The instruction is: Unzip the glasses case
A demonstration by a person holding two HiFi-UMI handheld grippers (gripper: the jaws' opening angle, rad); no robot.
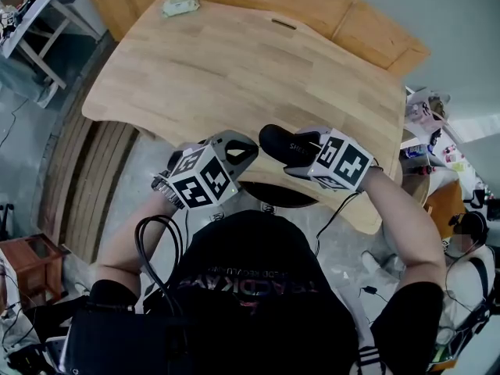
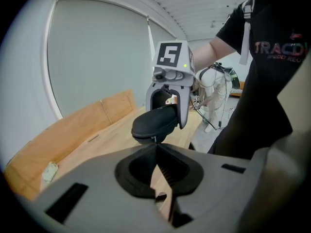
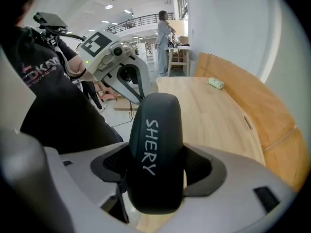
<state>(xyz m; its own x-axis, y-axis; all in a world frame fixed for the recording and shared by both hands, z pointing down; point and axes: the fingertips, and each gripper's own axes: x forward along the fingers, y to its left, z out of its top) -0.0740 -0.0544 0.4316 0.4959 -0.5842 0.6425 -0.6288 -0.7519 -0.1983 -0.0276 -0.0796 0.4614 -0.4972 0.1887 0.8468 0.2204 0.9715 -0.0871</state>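
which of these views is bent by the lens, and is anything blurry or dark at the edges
Head view: fisheye, the table edges bow. Left gripper view: black corners, the left gripper soft up close, the glasses case sharper. Right gripper view: dark rim too, case lettering readable, slightly soft.

The head view looks steeply down over the tabletop [image 1: 234,76]. The left tool [image 2: 156,148] and right tool [image 3: 156,163] views face each other closely (sharing the glasses case [image 2: 154,123]).

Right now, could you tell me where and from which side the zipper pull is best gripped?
Pinch the small zipper pull by its dangling tab, from below the glasses case: it hangs off the seam at the free end, opposite the right gripper.
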